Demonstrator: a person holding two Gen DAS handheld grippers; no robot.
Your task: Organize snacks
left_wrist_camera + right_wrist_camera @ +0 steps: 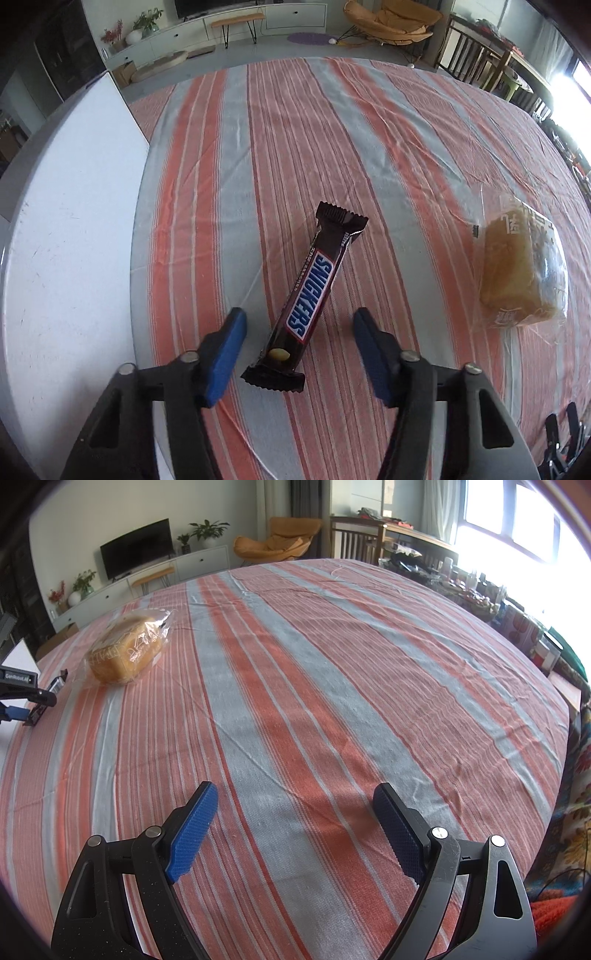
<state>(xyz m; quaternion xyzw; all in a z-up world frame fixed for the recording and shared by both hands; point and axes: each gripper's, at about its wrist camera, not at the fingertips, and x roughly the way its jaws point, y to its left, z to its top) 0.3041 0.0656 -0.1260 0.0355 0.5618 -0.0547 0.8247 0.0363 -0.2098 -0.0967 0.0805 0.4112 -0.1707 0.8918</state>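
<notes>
A brown Snickers bar [312,295] lies on the striped tablecloth [388,155], its near end between the open blue-padded fingers of my left gripper [297,325], which do not touch it. A bagged loaf of bread [521,269] lies to the right; it also shows in the right wrist view [127,648] at the far left. My right gripper [295,799] is open and empty above bare cloth. The left gripper [22,701] and the Snickers bar [48,696] show at the left edge of the right wrist view.
A white board or tray [74,240] lies along the table's left side. Beyond the table are a TV cabinet [147,572], an orange chair [277,542] and cluttered shelves [480,590] on the right near the window.
</notes>
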